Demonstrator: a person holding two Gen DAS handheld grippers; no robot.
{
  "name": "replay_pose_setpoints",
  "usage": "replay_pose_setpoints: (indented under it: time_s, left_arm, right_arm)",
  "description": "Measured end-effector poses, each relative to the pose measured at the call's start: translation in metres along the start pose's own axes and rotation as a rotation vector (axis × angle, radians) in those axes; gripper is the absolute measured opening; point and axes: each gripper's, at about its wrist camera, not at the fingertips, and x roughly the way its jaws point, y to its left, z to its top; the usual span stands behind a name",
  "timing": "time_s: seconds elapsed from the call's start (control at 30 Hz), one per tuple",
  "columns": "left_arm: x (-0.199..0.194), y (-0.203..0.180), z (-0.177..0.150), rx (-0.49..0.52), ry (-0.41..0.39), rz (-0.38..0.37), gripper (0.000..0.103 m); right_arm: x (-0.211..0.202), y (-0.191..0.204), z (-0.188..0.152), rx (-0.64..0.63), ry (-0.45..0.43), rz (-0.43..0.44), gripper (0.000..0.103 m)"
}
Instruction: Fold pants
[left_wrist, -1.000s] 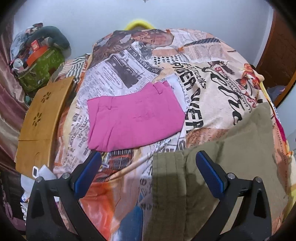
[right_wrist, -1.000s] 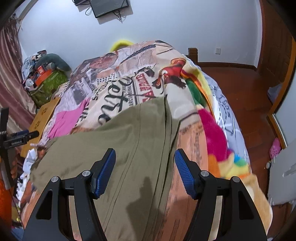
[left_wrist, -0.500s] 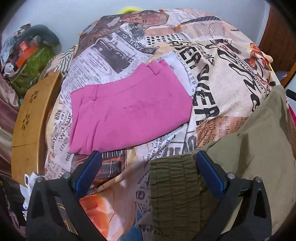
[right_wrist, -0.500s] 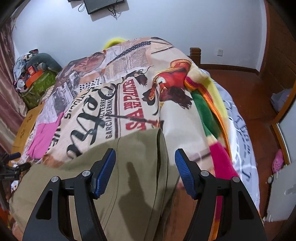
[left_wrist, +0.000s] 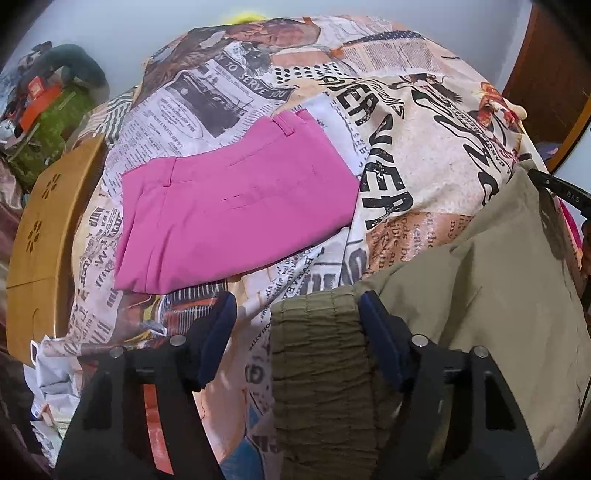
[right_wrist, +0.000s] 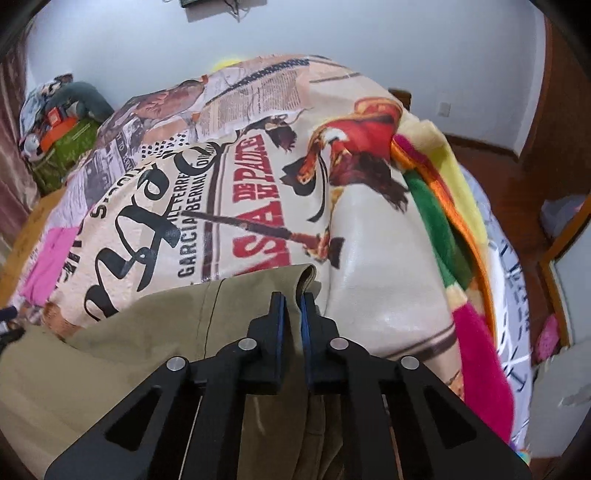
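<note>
Bedspread (left_wrist: 424, 122) | left gripper (left_wrist: 295, 325) agape | right gripper (right_wrist: 292, 308) pinching olive pants (right_wrist: 110, 332), hem hidden

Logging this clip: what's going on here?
A person is working on the olive pants spread on a bed. The right claw is shut on their hem; the left claw is open around the elastic waistband. Pink pants already lie folded farther back.
</note>
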Motion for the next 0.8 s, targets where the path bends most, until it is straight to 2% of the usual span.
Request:
replay_pose_setpoints:
  time_s: [0.2,0.33,0.47,0.5,0.57,0.63,0.7,0.77,0.8]
  left_arm:
    - [-0.001,0.004,-0.006,-0.043,-0.028,0.031,0.07]
    - [-0.003,0.004,-0.006,-0.044,-0.041,0.058,0.07]
    - [-0.015,0.005,-0.004,-0.041,-0.063,0.086,0.07]
    - [-0.021,0.007,-0.002,-0.042,-0.077,0.121,0.07]
    - [-0.032,0.014,0.0,-0.051,-0.106,0.141,0.07]
    - [-0.044,0.021,0.005,-0.073,-0.117,0.107,0.07]
    - [-0.055,0.025,0.011,-0.094,-0.125,0.061,0.07]
    - [-0.062,0.022,0.016,-0.093,-0.132,0.037,0.071]
    - [-0.065,0.018,0.019,-0.084,-0.135,0.023,0.074]
  right_arm:
    - [-0.013,-0.001,0.006,-0.026,-0.085,-0.073,0.005]
    - [-0.006,0.004,0.01,-0.044,-0.068,-0.11,0.005]
    - [-0.009,0.002,0.016,-0.006,-0.04,-0.118,0.007]
    - [-0.013,0.001,0.017,0.005,-0.041,-0.108,0.009]
    - [-0.025,0.002,0.019,0.005,-0.046,-0.119,0.017]
    - [-0.04,0.006,0.021,-0.021,-0.061,-0.122,0.023]
    - [-0.051,0.012,0.023,-0.036,-0.065,-0.084,0.035]
    - [-0.063,0.021,0.023,-0.047,-0.073,-0.035,0.055]
    - [-0.068,0.028,0.023,-0.054,-0.069,-0.002,0.059]
